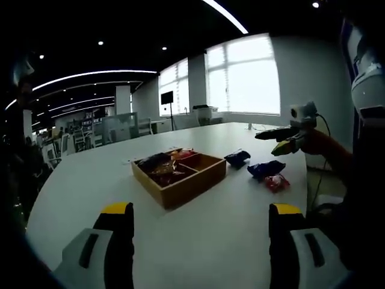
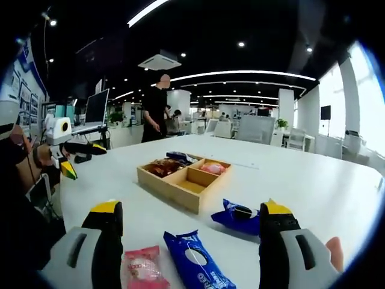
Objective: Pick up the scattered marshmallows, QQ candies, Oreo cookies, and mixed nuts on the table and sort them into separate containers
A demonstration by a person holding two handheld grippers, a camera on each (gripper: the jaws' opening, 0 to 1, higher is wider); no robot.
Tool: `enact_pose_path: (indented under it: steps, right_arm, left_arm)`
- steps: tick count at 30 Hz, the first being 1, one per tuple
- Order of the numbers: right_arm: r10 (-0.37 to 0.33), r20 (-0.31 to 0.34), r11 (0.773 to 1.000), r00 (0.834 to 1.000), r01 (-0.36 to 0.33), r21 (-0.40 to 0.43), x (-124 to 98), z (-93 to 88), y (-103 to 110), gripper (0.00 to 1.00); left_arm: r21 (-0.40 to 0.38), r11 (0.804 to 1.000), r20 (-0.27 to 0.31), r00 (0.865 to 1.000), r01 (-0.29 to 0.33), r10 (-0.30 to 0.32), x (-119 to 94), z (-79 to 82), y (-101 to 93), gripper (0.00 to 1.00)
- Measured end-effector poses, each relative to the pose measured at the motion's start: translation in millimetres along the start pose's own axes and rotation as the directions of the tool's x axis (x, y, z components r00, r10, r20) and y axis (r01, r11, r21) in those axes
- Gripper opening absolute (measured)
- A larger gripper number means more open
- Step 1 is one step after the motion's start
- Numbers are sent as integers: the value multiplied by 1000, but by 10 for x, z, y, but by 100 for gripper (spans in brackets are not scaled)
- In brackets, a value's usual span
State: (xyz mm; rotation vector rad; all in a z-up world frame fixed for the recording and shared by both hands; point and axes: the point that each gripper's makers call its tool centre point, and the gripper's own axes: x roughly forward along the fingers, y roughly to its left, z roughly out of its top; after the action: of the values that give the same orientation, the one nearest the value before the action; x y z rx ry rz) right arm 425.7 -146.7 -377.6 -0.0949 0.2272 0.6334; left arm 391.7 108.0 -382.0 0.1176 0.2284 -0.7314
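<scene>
White tabletop (image 2: 313,180), large and rounded, in an open-plan office. Wooden divided tray (image 2: 183,180) near its middle: four compartments, dark wrapped snacks in two, a pink packet in another, one compartment bare wood in the right gripper view. Loose on the tabletop beside the tray: blue Oreo packet (image 2: 198,262), lying flat; pink marshmallow packet (image 2: 142,269), just beside it; dark blue snack packet (image 2: 237,217), near the tray's corner. Left hand-held gripper (image 1: 201,241): jaws wide apart, holding nothing, above the tabletop facing the tray. Right hand-held gripper (image 2: 187,241): jaws wide apart, holding nothing, the Oreo and pink packets between them. A person (image 2: 157,108) stands in the background.
</scene>
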Motion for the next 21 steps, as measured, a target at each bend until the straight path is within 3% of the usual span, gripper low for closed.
enact_pose_path:
  steps: [21]
  right_arm:
    - [-49, -13, 999, 999, 49, 8, -223, -38, -90, 89]
  left_arm:
    - [-7, 1000, 7, 1000, 16, -16, 7, -7, -75, 97]
